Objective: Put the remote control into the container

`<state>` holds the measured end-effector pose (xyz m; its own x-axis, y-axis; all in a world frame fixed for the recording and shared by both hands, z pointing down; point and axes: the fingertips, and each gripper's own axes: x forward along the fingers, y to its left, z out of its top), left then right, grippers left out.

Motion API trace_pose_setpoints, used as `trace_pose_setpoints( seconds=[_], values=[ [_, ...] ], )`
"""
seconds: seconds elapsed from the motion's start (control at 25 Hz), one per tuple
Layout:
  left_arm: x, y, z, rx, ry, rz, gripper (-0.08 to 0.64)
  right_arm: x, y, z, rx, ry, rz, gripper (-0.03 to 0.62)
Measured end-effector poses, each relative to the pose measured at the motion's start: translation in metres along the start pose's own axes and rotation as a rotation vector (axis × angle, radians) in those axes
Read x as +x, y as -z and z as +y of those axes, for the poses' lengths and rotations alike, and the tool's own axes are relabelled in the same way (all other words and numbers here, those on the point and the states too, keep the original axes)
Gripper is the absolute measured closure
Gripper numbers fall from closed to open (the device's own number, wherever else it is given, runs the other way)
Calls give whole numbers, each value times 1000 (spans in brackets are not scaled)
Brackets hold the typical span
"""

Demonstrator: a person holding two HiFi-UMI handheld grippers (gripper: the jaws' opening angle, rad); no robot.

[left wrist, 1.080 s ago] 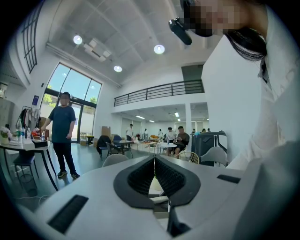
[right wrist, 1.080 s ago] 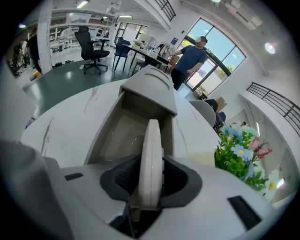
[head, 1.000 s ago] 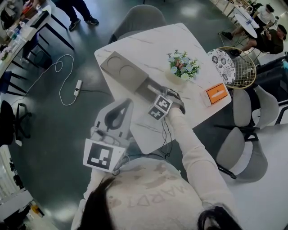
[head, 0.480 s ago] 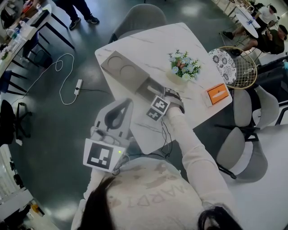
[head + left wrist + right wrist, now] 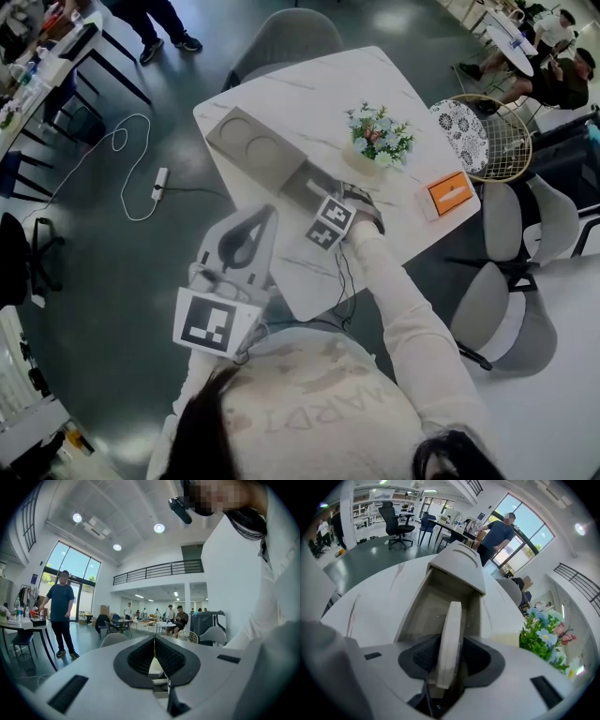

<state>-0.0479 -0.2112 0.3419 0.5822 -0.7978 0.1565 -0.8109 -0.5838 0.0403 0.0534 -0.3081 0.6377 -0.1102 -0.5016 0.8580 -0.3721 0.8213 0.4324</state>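
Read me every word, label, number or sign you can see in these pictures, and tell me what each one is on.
Pale top: large upside-down letters on the front, creased, not surely readable.
Orange box: a white mark, too small to read.
Marker cubes: black-and-white squares, no letters.
Nothing else is legible.

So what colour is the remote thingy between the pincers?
Creamy white. The remote control shows best in the right gripper view.
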Motion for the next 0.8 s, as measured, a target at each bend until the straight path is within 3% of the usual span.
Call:
trace_pose_setpoints(
  seconds=[0.52, 0.8],
  values=[
    [-1, 0, -4, -1, 8, -1, 546, -21, -2, 9, -5, -22, -49, 463],
    [-2, -1, -5, -3, 11, -4, 546, -14, 2, -9, -114, 150, 6, 474]
  ],
)
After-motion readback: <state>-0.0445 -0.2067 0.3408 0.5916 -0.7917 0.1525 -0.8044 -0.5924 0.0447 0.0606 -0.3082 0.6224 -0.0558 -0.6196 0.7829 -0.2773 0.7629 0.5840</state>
